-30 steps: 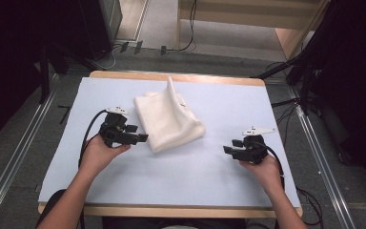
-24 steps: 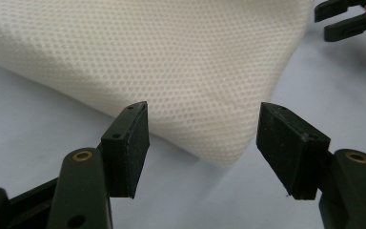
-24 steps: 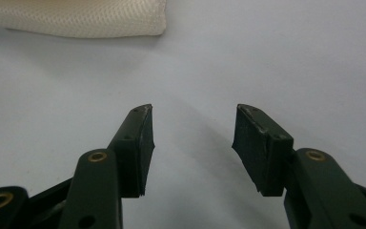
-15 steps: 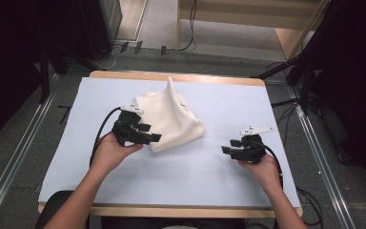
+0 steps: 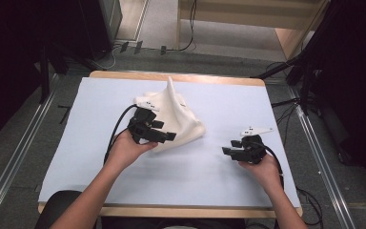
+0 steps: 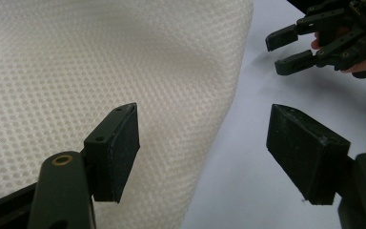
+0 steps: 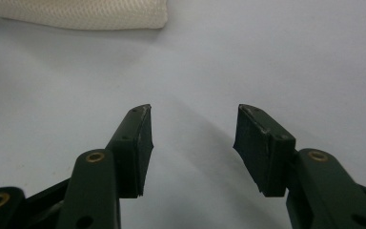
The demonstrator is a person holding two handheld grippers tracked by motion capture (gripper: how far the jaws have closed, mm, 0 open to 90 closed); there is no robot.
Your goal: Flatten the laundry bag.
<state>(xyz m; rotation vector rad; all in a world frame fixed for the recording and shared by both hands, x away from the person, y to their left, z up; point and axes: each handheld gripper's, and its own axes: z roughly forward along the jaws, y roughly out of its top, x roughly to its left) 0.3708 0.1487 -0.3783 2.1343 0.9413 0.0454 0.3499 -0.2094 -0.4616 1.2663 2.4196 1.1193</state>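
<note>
The left tool [image 5: 164,136] hangs spread over the near edge of the white mesh cloth [image 5: 178,119]; the right tool [image 5: 229,151], spread, sits well right of the cloth.

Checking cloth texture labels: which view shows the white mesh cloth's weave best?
Left gripper view: the cloth is close up, its honeycomb mesh sharp, with the left gripper open at its edge. The high view shows the whole crumpled shape but no weave. The right gripper view catches a strip of edge.
</note>
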